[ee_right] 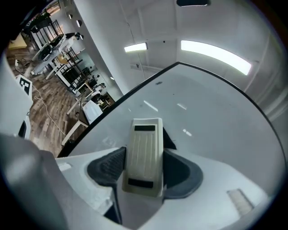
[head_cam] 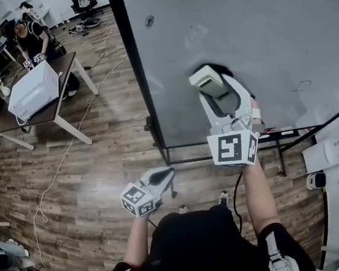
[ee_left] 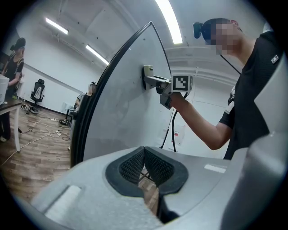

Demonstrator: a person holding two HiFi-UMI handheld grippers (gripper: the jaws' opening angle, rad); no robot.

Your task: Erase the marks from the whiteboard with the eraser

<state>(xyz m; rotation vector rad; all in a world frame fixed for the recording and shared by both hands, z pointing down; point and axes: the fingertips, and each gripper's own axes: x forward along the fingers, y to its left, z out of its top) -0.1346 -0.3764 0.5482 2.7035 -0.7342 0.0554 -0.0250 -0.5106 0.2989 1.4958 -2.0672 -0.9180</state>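
Note:
A large whiteboard on a black frame stands in front of me, its face looking nearly blank. My right gripper is shut on a cream eraser, which is pressed flat against the board near its middle. In the right gripper view the ribbed eraser sits squeezed between both pads against the whiteboard. My left gripper hangs low, away from the board, shut and empty. From the left gripper view the left gripper shows pads touching, and beyond it the eraser rests on the whiteboard.
A black tray rail runs along the board's bottom edge. At the far left a table carries a white box, with a person behind it. Cables trail across the wooden floor. A white unit stands at right.

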